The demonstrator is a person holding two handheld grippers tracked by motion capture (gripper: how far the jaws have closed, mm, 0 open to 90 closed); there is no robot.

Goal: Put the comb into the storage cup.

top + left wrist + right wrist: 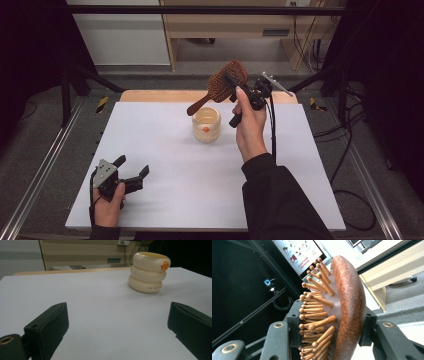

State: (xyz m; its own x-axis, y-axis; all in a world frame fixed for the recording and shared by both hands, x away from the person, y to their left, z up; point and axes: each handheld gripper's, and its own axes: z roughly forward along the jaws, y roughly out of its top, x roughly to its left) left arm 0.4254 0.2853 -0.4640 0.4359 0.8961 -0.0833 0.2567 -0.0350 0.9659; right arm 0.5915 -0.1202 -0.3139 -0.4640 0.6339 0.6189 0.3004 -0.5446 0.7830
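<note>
A brown wooden hairbrush with wooden pins hangs in the air above the cream ribbed holder, its handle slanting down to the left. My right gripper is shut on the brush head; in the right gripper view the jaws press on the pin side and the rounded back of the hairbrush. My left gripper rests near the front left of the white table, open and empty. From the left gripper view the holder stands far ahead to the right, with an orange mark on its rim.
The white board lies on a wooden table top. Black frame posts and rails flank the table. A light wooden cabinet stands behind, with cables on the floor at right.
</note>
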